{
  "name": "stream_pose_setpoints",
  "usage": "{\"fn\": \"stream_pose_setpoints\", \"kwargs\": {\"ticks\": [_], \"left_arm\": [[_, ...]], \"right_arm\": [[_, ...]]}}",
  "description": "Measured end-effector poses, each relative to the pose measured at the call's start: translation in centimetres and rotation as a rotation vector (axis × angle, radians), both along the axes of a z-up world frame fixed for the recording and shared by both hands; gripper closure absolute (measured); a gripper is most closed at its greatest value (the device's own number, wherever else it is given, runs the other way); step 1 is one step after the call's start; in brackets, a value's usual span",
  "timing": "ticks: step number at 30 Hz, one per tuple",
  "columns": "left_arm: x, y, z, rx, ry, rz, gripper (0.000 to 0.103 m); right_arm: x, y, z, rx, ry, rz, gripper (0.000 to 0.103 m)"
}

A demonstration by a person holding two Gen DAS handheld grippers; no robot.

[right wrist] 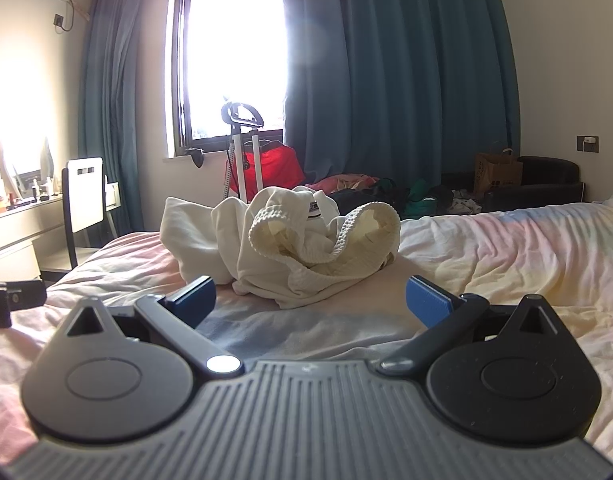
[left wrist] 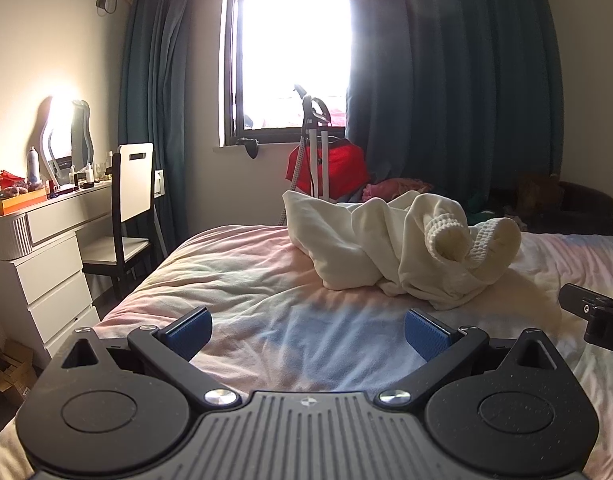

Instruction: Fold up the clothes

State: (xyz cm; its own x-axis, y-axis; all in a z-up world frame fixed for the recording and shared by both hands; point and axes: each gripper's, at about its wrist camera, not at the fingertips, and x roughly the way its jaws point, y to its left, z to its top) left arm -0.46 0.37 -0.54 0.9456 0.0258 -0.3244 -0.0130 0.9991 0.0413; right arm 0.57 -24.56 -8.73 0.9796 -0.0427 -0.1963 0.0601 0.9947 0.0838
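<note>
The left gripper (left wrist: pixel 308 332) is held low over the bed (left wrist: pixel 234 280), its jaws spread wide with nothing between them; only the pale, rumpled bedcover is seen through the gap. The blue pads (left wrist: pixel 188 330) are clearly shown, tilted outward. Ahead and a little to the right, the cream sweater (left wrist: pixel 402 244) is found in a crumpled heap on the bed, well apart from the jaws, with a ribbed cuff curled open at its right side. At the right edge of the left wrist view, a black part of the right gripper (left wrist: pixel 594 316) is caught just beside the heap.

From the right wrist view, the right gripper (right wrist: pixel 310 302) is likewise seen with its jaws wide and nothing held. The cream sweater (right wrist: pixel 290 244) is bunched up straight ahead, nearer to these jaws, its ribbed hem looped open and a small label shown inside the neck. Part of the left gripper (right wrist: pixel 14 300) is glimpsed at the left edge.

Behind the bed, a garment steamer (right wrist: pixel 242 148) is stood before the bright window (right wrist: pixel 230 52), with a red bag (right wrist: pixel 278 170) beside it and blue curtains (right wrist: pixel 398 80) hung on either side. A white desk (left wrist: pixel 38 232) with bottles and a mirror is placed along the left wall, and a chair (left wrist: pixel 132 200) is set against it.
</note>
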Motion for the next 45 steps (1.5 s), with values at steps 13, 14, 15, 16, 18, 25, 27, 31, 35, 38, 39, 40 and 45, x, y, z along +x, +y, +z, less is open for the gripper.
{"fn": "stream_pose_setpoints", "kwargs": {"ticks": [13,14,15,16,18,25,27,31,35,38,39,40,45], "left_arm": [[0.0,-0.2,0.3,0.004,0.003,-0.003,0.000],[0.1,-0.2,0.3,0.005,0.003,-0.002,0.000],[0.1,-0.2,0.3,0.005,0.004,-0.002,0.000],[0.1,-0.2,0.3,0.005,0.004,-0.002,0.000],[0.1,-0.2,0.3,0.004,0.003,-0.001,0.000],[0.1,0.1,0.2,-0.005,0.005,-0.001,0.000],[0.0,0.0,0.1,-0.003,0.002,0.000,0.000],[0.2,-0.1,-0.1,0.005,0.002,0.002,0.000],[0.5,-0.2,-0.4,0.014,0.002,0.008,0.000],[0.8,-0.3,-0.7,0.011,0.008,0.004,0.000],[0.8,-0.3,-0.9,0.013,0.011,0.003,0.000],[1.0,-0.4,-1.0,0.018,0.016,0.002,0.000],[1.7,-1.1,-1.9,0.039,0.042,-0.014,0.000]], "right_arm": [[0.1,0.0,0.0,0.001,0.002,-0.001,0.000],[0.1,0.0,0.0,0.001,0.002,-0.001,0.000],[0.2,-0.1,0.0,0.003,0.002,-0.001,0.000],[0.2,-0.1,-0.1,0.004,0.003,-0.001,0.000],[0.2,-0.1,-0.1,0.005,0.005,-0.001,0.000],[-0.2,-0.3,0.6,0.029,-0.006,-0.051,0.000],[-0.4,-0.5,0.9,0.041,-0.027,-0.070,0.000],[-0.7,-1.3,1.8,0.114,-0.061,-0.083,0.000],[-0.4,-2.4,3.5,0.192,-0.123,-0.071,0.000],[0.6,-3.2,6.2,0.225,-0.165,-0.069,0.000],[1.2,-3.5,7.4,0.220,-0.175,-0.060,0.000],[1.6,-3.7,8.4,0.201,-0.187,-0.054,0.000],[3.0,-4.5,10.3,0.057,-0.239,-0.031,0.000]]}}
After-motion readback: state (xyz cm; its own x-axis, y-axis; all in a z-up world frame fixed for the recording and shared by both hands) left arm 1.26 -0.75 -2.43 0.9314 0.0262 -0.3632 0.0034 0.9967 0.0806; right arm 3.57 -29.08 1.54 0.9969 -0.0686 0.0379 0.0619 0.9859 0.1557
